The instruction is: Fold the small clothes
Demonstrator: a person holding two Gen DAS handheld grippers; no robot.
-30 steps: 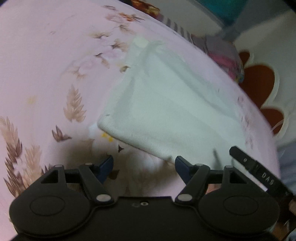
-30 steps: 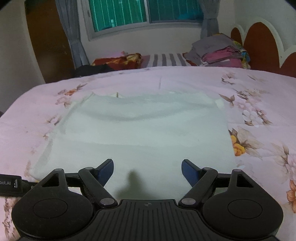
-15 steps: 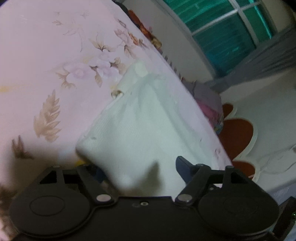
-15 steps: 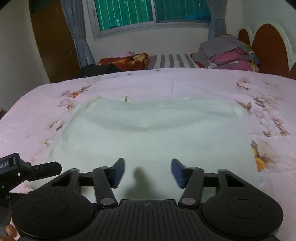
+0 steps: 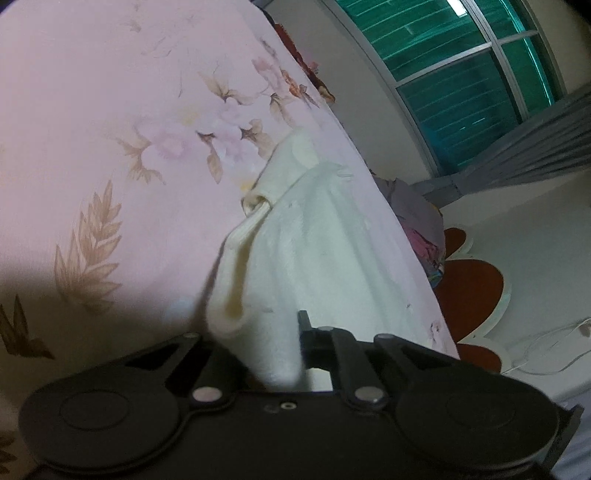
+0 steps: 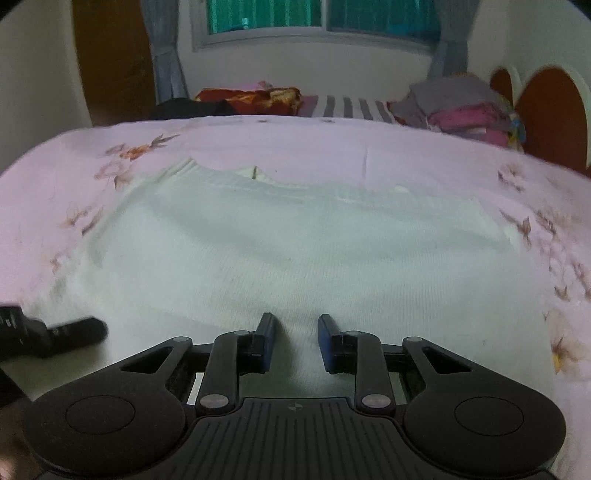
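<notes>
A white knit garment [image 6: 295, 251] lies spread on the pink floral bedsheet [image 6: 295, 144]. My left gripper [image 5: 273, 343] is shut on the garment's near left corner [image 5: 258, 321], which bunches up between its jaws and lifts off the sheet. My right gripper [image 6: 297, 339] is over the garment's near edge; its blue pads [image 6: 267, 341] have narrowed around a raised bit of cloth, a small gap still between them. The left gripper also shows at the left edge of the right wrist view [image 6: 48, 334].
Folded clothes are stacked [image 6: 461, 107] at the far right by the red headboard [image 6: 550, 114]. A red patterned cloth [image 6: 247, 98] and striped cloth [image 6: 347, 107] lie at the far edge under the window [image 6: 321, 14]. A white cable [image 5: 546, 343] lies beside the bed.
My left gripper has closed on the garment's corner and lifted it, tilting up. My right gripper's jaws have narrowed from wide open and moved forward onto the near edge.
</notes>
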